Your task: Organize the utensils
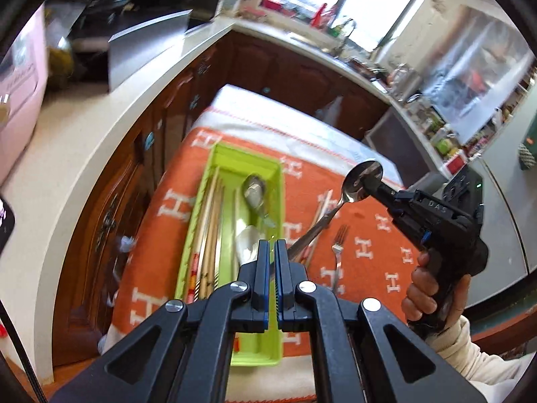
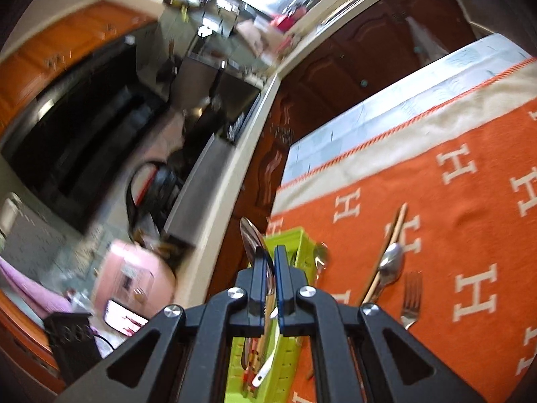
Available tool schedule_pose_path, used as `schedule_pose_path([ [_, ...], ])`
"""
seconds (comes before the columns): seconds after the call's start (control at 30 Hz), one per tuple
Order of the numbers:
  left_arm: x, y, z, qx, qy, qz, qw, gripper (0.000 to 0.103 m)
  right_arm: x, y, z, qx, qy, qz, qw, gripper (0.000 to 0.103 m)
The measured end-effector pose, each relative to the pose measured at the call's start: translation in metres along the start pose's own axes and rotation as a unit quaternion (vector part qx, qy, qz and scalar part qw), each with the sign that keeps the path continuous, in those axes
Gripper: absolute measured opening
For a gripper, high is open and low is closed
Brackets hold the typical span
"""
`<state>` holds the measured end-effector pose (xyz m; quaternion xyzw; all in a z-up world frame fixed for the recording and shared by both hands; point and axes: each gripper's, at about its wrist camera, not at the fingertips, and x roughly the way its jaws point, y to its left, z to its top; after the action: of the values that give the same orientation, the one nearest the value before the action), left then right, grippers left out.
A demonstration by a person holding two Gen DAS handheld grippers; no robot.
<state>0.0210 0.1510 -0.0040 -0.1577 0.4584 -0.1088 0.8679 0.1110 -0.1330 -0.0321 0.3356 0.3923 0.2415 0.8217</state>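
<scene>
A lime green tray (image 1: 249,160) lies on an orange cloth and holds chopsticks (image 1: 210,231) and two spoons (image 1: 254,190). My left gripper (image 1: 272,247) is shut with nothing between its fingers, above the tray. My right gripper (image 1: 371,183) is shut on a metal spoon (image 1: 355,186), held in the air right of the tray; in the right wrist view the gripper (image 2: 270,255) clamps the spoon (image 2: 251,238) over the tray (image 2: 295,245). On the cloth lie a fork (image 1: 338,245), chopsticks (image 2: 391,245) and a spoon (image 2: 391,263); the fork also shows in the right wrist view (image 2: 412,297).
The orange cloth (image 1: 376,235) covers a small table next to dark wooden cabinets (image 1: 134,181) under a white counter (image 1: 77,154). A cluttered counter and window lie beyond. A pink appliance (image 2: 131,272) stands on the counter.
</scene>
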Motion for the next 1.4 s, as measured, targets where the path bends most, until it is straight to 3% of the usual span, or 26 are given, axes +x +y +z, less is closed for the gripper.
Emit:
schedule_pose_path([
  [0.1,0.014,0.012,-0.007,-0.007,0.015,0.021,0.9996,0.001,0.023,0.017,-0.01,-0.032,0.037,-0.016,0.999,0.005],
  [0.3,0.043,0.026,-0.016,-0.027,0.037,0.026,0.9986,0.001,0.057,0.038,-0.029,-0.083,0.096,-0.036,0.991,0.005],
  [0.53,0.073,0.03,-0.024,-0.029,0.068,0.024,0.997,0.002,0.086,0.044,-0.042,-0.102,0.126,-0.066,0.985,0.004],
  [0.6,0.078,0.031,-0.026,-0.028,0.072,0.027,0.9966,0.004,0.092,0.043,-0.043,-0.098,0.134,-0.075,0.983,0.009],
  [1.03,0.086,0.027,-0.027,-0.023,0.077,0.027,0.9964,0.012,0.088,0.045,-0.039,-0.102,0.12,-0.081,0.984,0.009],
  [1.4,0.086,0.008,-0.026,0.002,0.076,0.021,0.9969,0.016,0.054,0.003,-0.032,-0.067,0.106,-0.119,0.985,0.009],
])
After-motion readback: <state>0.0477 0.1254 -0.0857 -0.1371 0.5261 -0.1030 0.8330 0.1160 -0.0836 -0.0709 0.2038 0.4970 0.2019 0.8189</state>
